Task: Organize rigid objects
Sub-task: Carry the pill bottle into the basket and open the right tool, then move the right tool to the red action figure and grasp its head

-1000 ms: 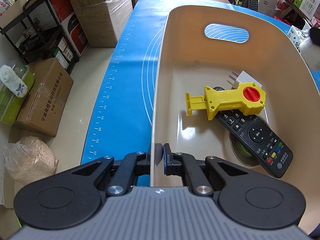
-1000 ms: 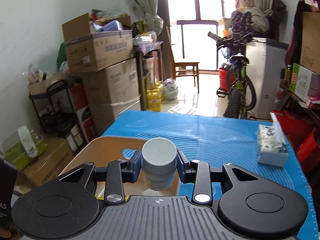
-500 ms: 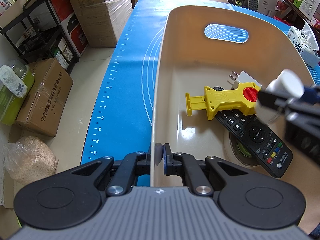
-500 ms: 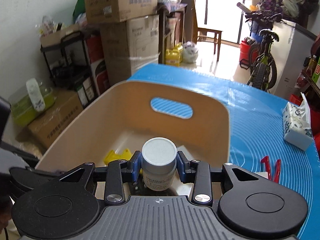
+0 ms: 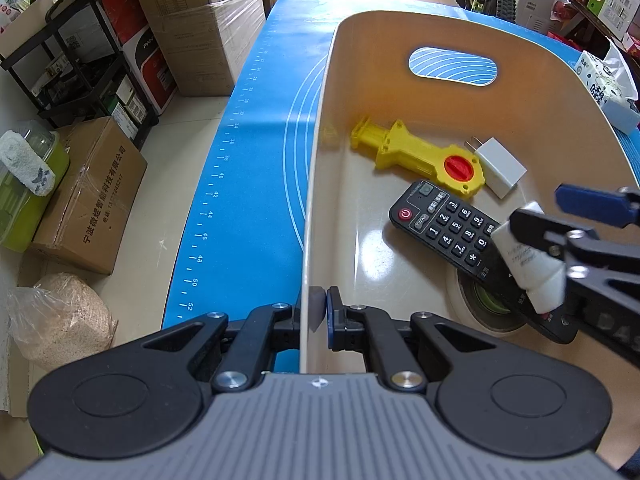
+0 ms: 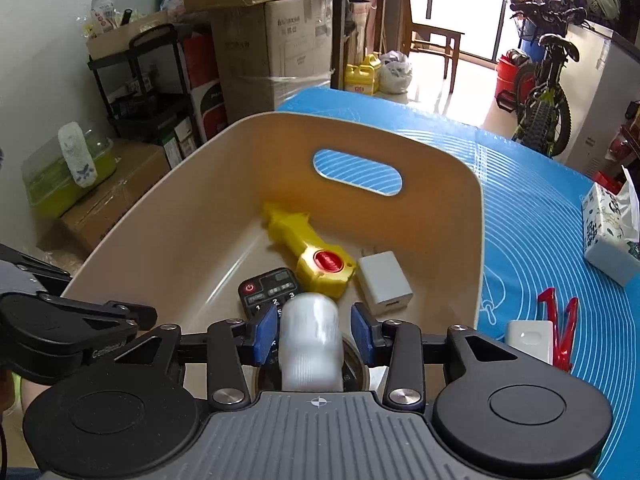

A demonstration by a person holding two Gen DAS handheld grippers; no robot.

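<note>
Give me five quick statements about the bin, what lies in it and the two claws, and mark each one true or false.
1. The left claw pinches the wall of the bin. True.
2. The remote lies on the blue mat. False: it lies inside the bin.
3. The right claw has let go of the white bottle, its jaws just opened. True.
4. The yellow tool has a green knob. False: red.
5. The white charger stands outside the bin. False: inside, beside the yellow tool.

Stacked cardboard boxes (image 6: 276,36) and a black shelf rack (image 6: 140,80) line the white wall (image 6: 44,40); daylight floods through what seems a glass door (image 6: 460,0).
</note>
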